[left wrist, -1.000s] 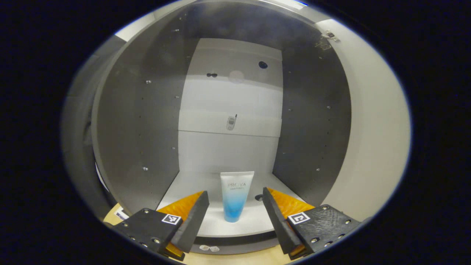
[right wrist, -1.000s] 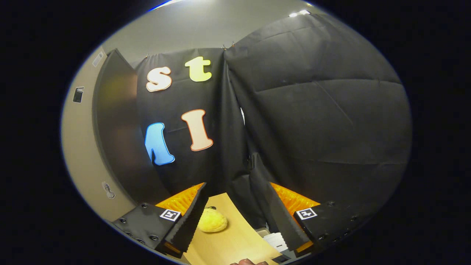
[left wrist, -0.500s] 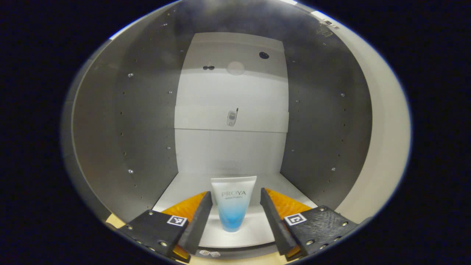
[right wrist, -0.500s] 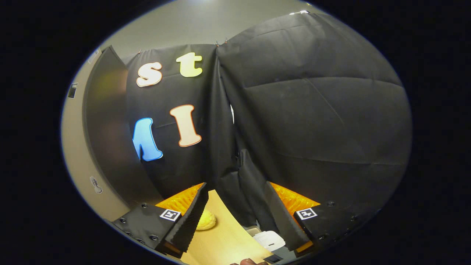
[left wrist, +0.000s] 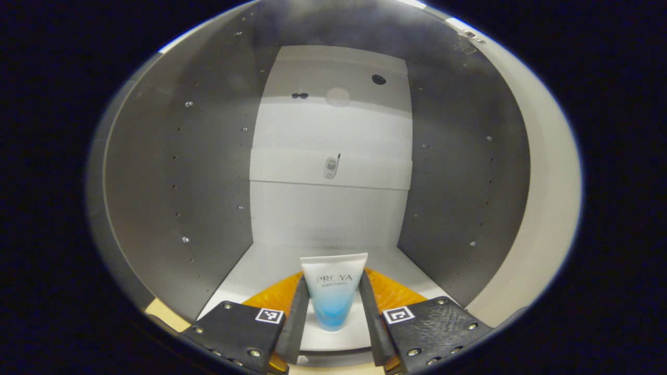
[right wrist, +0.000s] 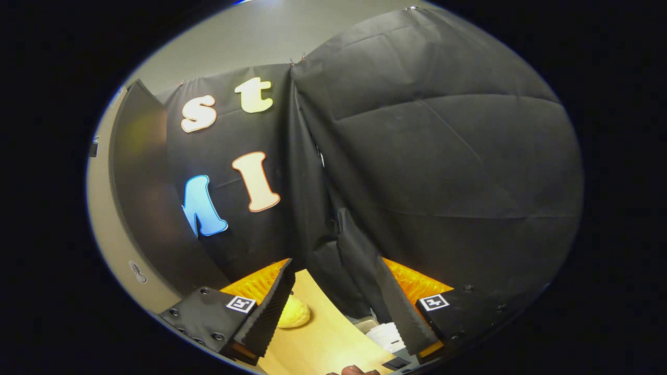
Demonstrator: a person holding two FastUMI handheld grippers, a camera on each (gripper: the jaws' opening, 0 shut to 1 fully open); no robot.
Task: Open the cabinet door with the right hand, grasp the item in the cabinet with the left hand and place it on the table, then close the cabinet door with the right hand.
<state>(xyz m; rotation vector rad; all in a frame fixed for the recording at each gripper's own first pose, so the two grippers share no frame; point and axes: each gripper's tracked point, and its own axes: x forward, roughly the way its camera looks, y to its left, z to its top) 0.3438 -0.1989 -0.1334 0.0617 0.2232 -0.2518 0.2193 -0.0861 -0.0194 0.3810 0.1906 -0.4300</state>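
In the left gripper view, a white tube fading to blue (left wrist: 333,291) stands upright on its cap on the pale floor of the open cabinet (left wrist: 260,265), near the front edge. My left gripper (left wrist: 332,317) has reached inside, and its two fingers press against the tube's left and right sides. The right gripper view has the dark cabinet door (right wrist: 140,198) swung open at the left. My right gripper (right wrist: 333,307) hangs open over the wooden table (right wrist: 323,344), holding nothing and apart from the door.
The cabinet's grey side walls (left wrist: 208,172) close in on both sides of the left gripper. On the table, a yellow lumpy object (right wrist: 294,315) lies by my right gripper's left finger, and a white item (right wrist: 388,336) sits near the black cloth wall.
My left gripper moved deeper into the cabinet and its fingers closed from wide apart onto the tube. The right gripper view drifted slightly rightward; that gripper stayed open.
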